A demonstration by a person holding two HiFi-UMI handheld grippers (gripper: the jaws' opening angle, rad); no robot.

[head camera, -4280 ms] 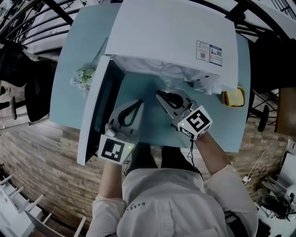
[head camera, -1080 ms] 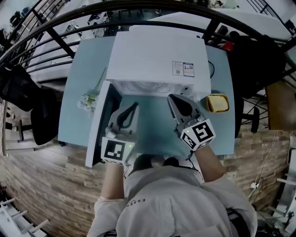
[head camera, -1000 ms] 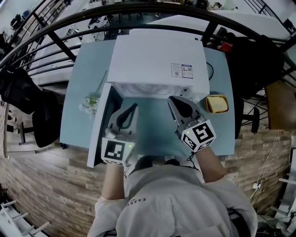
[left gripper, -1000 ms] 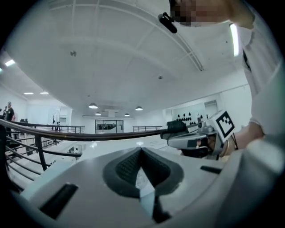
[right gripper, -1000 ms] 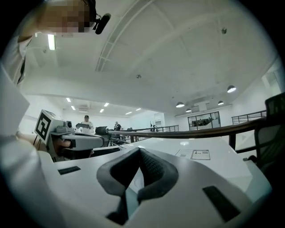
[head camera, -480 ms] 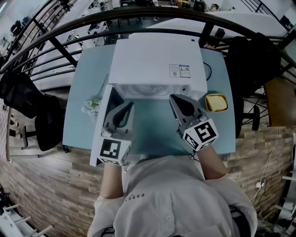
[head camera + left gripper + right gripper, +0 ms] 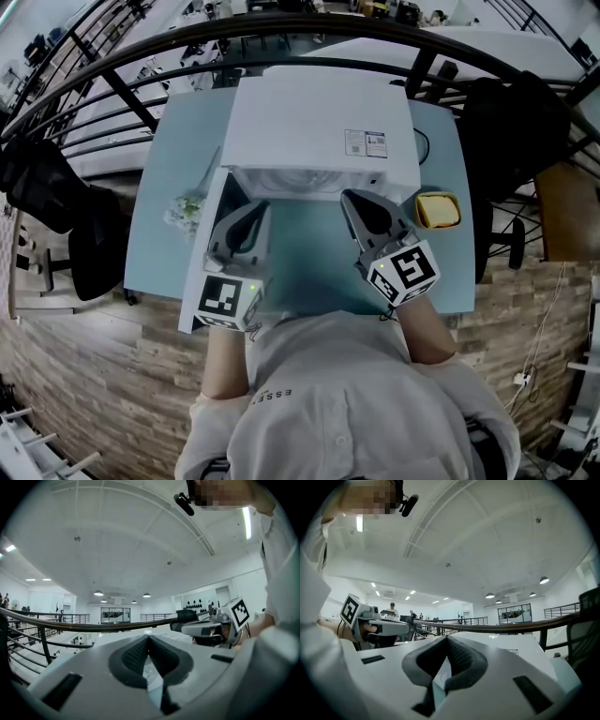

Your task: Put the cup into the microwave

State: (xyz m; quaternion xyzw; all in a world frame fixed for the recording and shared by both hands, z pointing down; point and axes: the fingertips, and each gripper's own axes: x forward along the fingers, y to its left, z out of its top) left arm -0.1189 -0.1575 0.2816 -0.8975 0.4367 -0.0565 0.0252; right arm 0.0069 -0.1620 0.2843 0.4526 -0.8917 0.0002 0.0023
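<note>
The white microwave stands on the light blue table, its door swung open to the left. Its top hides most of the cavity, and I cannot make out the cup in any view. My left gripper is in front of the opening beside the door, shut with nothing in it. My right gripper is at the opening's right side, also shut and empty. Both gripper views point upward at the ceiling: the left gripper and the right gripper show their pads pressed together.
A yellow box-like object sits on the table right of the microwave. A small bunch of flowers lies left of the open door. A black railing curves behind the table. A dark chair stands to the left.
Over the last seconds the right gripper has drawn back from the microwave's opening. In the last second both grippers have hardly moved; the head camera has shifted slightly.
</note>
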